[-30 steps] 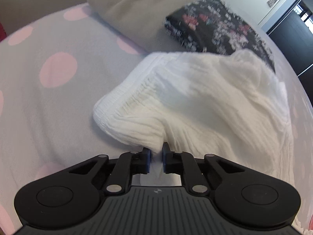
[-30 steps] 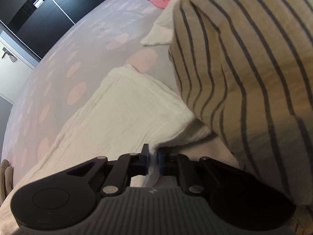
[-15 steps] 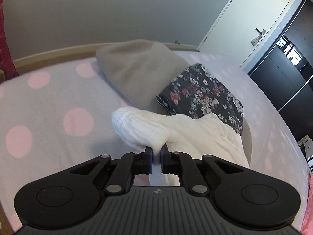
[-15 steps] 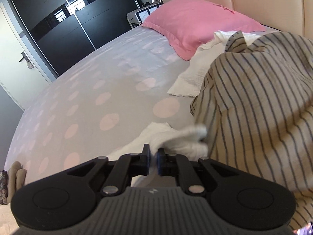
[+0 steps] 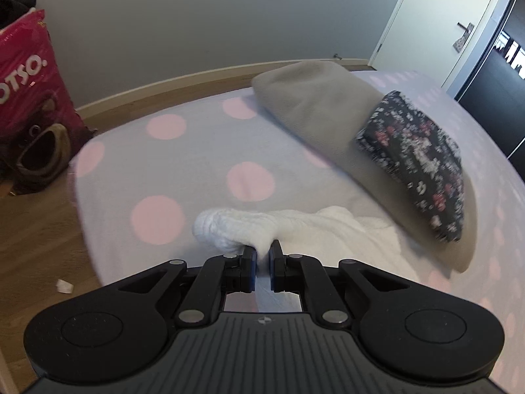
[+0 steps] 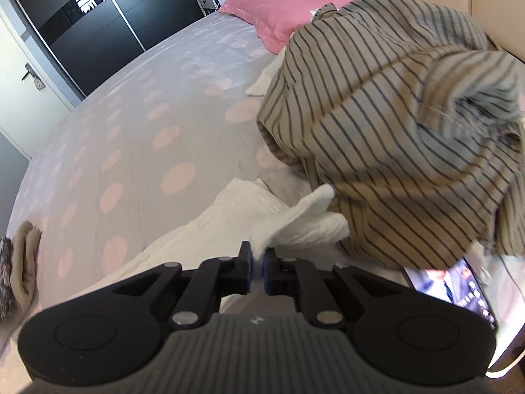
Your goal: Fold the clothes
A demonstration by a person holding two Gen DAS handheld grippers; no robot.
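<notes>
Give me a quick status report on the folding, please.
Left hand-held gripper and right hand-held gripper both shut on the white garment. Garment partly lifted off the bed. Striped shirt pile close beside it.

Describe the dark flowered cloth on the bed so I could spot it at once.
Start at the grey bedsheet with pink dots, then find the folded plain beige garment near the bed's foot. The small folded black fabric with red and white flowers lies on top of it, the only dark, patterned piece beside the crinkled white garment.
</notes>
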